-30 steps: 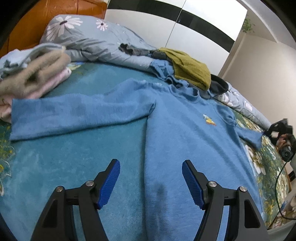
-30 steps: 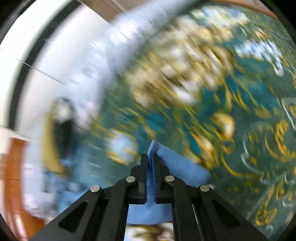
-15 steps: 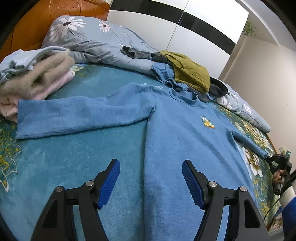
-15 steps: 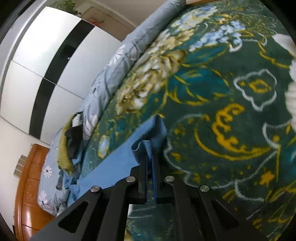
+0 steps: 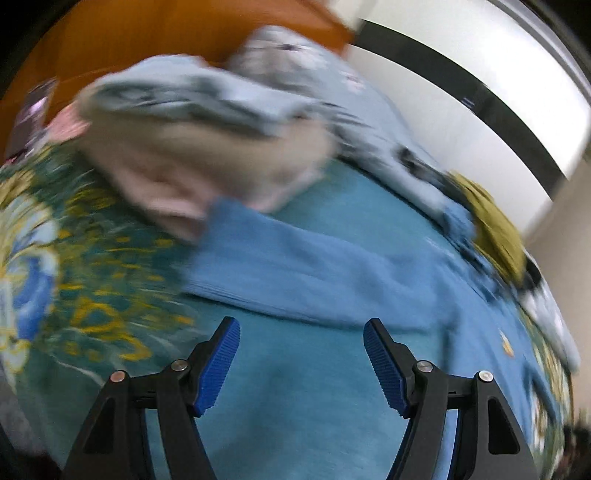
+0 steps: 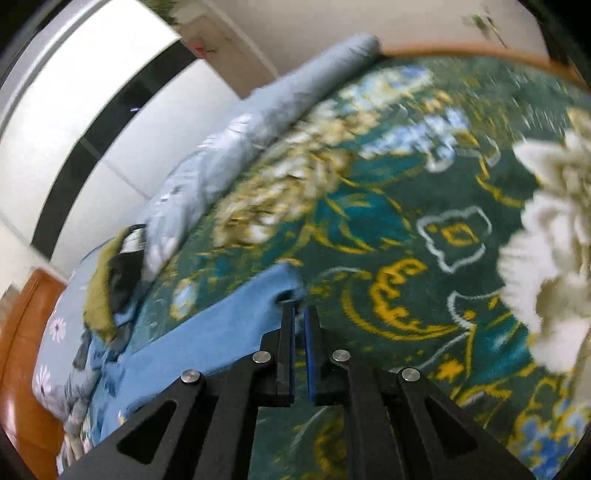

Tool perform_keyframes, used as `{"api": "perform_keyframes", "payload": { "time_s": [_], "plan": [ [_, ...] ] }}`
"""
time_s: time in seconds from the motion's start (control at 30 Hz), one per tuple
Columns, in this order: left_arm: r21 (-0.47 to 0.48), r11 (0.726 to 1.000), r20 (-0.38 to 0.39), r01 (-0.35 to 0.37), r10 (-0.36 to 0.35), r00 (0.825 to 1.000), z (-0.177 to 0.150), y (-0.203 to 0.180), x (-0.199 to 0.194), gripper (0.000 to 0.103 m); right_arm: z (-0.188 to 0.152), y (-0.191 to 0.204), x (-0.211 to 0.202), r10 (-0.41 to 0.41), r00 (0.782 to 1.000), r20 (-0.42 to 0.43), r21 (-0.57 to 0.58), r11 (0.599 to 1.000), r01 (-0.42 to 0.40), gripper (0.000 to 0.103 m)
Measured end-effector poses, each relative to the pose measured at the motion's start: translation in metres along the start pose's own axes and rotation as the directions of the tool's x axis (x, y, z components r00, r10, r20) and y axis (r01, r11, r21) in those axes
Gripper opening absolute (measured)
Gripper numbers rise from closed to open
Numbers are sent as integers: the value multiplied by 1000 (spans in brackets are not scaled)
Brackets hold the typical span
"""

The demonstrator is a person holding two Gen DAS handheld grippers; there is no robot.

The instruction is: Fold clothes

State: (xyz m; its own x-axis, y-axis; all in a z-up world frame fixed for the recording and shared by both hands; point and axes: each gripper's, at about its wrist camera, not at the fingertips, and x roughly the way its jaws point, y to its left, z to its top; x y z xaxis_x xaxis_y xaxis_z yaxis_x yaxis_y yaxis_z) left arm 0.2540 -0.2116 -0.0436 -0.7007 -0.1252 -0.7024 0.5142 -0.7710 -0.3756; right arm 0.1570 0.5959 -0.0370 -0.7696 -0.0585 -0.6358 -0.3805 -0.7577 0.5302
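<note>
Blue sweater (image 5: 332, 273) lies flat on the bed's patterned bedspread (image 5: 295, 406), away from the headboard (image 5: 147, 33). I can't see all of it in either view. The left wrist view is badly smeared: I make out one sleeve and part of the chest with a small yellow emblem (image 5: 506, 345), but the hem is cut off at the bottom edge and the collar is lost in blur. The cuff of that sleeve ends just beside a pile of clothes (image 5: 192, 155) on the headboard side; whether they touch, I cannot tell. From there the sleeve's long axis runs across the bed to the body, roughly along the headboard rather than towards it.

In the right wrist view only the other sleeve (image 6: 207, 332) shows. It runs as a straight band from the headboard end of the bed out to its cuff at my fingertips.

My left gripper (image 5: 301, 328) stands wide apart with nothing between its blue pads (image 5: 218, 365), above bare bedspread on the side of the sleeve away from the headboard. My right gripper (image 6: 300, 310) is closed to a thin slit. The cuff sits against its tips, but I cannot tell whether any fabric is pinched.

An olive garment (image 5: 495, 221) lies crumpled between sweater and headboard, partly blurred.
</note>
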Motion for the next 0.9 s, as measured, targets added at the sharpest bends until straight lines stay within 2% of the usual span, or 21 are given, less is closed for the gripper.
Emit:
{"api": "perform_keyframes", "payload": {
  "time_s": [0.07, 0.13, 0.37, 0.43, 0.5, 0.53, 0.6, 0.63, 0.67, 0.77, 0.9],
  "plan": [
    [-75, 997, 4, -20, 21, 1000, 6, 23, 7, 73, -5, 18, -11, 38, 999, 16, -52, 998, -37, 6],
    [-121, 993, -6, -12, 12, 1000, 11, 39, 16, 73, -13, 38, -17, 85, 996, 11, -103, 991, -84, 6],
    [-76, 996, 24, 52, -51, 998, 26, 49, 37, 71, -41, 97, -2, 191, 979, -75, -212, 956, -203, 6],
    [-64, 995, 24, 75, -74, 997, 28, 51, 41, 66, -49, 109, 7, 215, 971, -105, -218, 948, -233, 6],
    [-43, 994, 24, 104, -103, 994, 28, 50, 42, 48, -56, 119, 13, 232, 964, -131, -230, 939, -257, 6],
    [-36, 993, 18, 110, -109, 994, 28, 50, 43, 44, -61, 124, 17, 237, 961, -142, -235, 935, -265, 6],
    [-33, 993, 2, 117, -117, 993, 27, 51, 46, 30, -68, 132, 24, 251, 953, -169, -238, 928, -286, 6],
    [-40, 991, -2, 125, -125, 992, 27, 52, 46, 14, -72, 135, 27, 256, 950, -180, -237, 926, -295, 6],
    [-43, 990, -4, 131, -131, 991, 27, 54, 46, 5, -75, 138, 29, 260, 947, -191, -238, 923, -301, 6],
    [-4, 993, 31, 121, -121, 992, 31, 51, 32, 4, -84, 141, 34, 258, 942, -214, -249, 918, -308, 6],
    [76, 996, 85, 50, -57, 995, 53, 35, 10, 4, -87, 137, 38, 258, 938, -233, -242, 919, -312, 6]
  ]
}}
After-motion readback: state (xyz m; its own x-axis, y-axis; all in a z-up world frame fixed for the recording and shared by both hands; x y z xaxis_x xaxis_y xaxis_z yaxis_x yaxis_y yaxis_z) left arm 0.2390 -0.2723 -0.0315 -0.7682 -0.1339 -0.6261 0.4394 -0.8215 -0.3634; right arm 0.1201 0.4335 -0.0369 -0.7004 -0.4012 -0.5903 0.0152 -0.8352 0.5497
